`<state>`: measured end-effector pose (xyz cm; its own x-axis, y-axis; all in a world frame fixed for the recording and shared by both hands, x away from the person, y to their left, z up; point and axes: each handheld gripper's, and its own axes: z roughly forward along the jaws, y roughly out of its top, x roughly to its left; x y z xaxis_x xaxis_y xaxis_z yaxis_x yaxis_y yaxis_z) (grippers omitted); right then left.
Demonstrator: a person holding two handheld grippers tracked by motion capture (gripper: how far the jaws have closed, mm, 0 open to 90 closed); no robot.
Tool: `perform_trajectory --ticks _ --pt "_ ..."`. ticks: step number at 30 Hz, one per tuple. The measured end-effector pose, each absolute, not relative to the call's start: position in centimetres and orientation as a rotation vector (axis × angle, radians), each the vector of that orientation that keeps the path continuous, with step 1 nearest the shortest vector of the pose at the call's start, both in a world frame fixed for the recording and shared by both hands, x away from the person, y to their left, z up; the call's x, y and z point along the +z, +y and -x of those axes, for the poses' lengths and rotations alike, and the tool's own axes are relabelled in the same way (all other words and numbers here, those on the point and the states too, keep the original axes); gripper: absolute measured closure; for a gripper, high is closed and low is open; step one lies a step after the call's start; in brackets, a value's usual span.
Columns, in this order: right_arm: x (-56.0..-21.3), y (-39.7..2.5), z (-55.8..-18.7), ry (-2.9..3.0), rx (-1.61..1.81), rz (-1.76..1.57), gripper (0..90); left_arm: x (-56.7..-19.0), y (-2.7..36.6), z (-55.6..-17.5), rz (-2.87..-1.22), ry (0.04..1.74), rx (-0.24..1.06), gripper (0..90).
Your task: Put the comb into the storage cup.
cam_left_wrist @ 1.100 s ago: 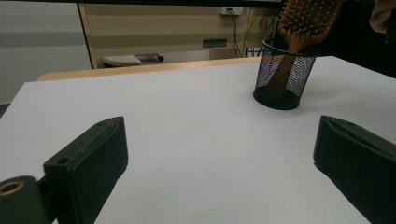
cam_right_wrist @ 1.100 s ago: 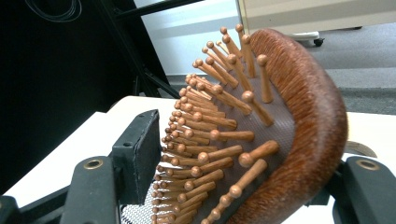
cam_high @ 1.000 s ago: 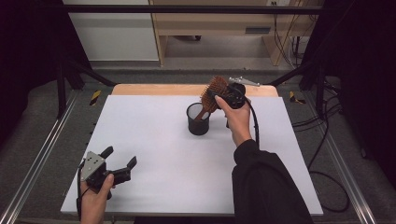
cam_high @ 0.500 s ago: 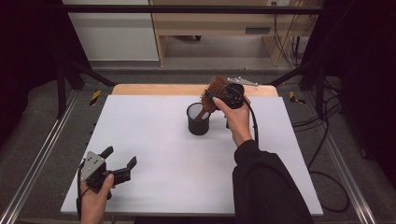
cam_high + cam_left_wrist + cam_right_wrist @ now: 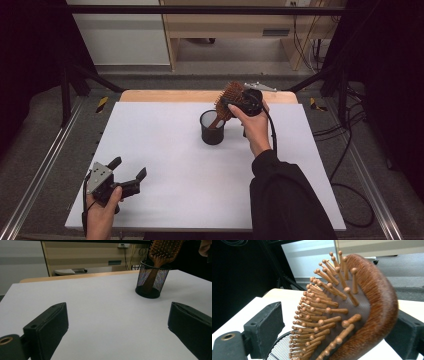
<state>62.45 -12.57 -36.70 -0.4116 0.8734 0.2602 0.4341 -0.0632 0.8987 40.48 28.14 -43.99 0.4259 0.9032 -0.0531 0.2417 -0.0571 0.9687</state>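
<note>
A brown wooden hairbrush (image 5: 229, 95) stands handle-down in a black mesh cup (image 5: 212, 128) at the back middle of the white table top (image 5: 170, 145). My right gripper (image 5: 233, 103) is open around the brush head: in the right gripper view the hairbrush (image 5: 352, 312) sits between the jaws, its back against the right jaw and its bristle tips just clear of the left jaw. My left gripper (image 5: 129, 168) rests open at the near left corner, nothing between its fingers. From the left gripper view the cup (image 5: 150, 280) and hairbrush (image 5: 163, 251) are far ahead to the right.
A wooden strip (image 5: 165, 96) borders the table's far edge. Metal rails (image 5: 45, 165) run along both sides, with cables (image 5: 345, 150) on the floor at the right. Beyond the table stands a light wooden bench (image 5: 235, 25).
</note>
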Motion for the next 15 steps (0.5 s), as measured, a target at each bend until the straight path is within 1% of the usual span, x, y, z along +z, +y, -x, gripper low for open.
perform_trajectory --ticks 8,15 --pt "-36.4 -13.0 -62.2 1.793 1.444 -1.386 8.5 -44.0 28.2 -40.5 -1.568 1.041 0.746 3.3" --pt "-35.6 -13.3 -61.6 1.757 1.486 -1.363 6.9 -44.0 28.2 -40.5 -1.568 1.041 0.749 3.2"
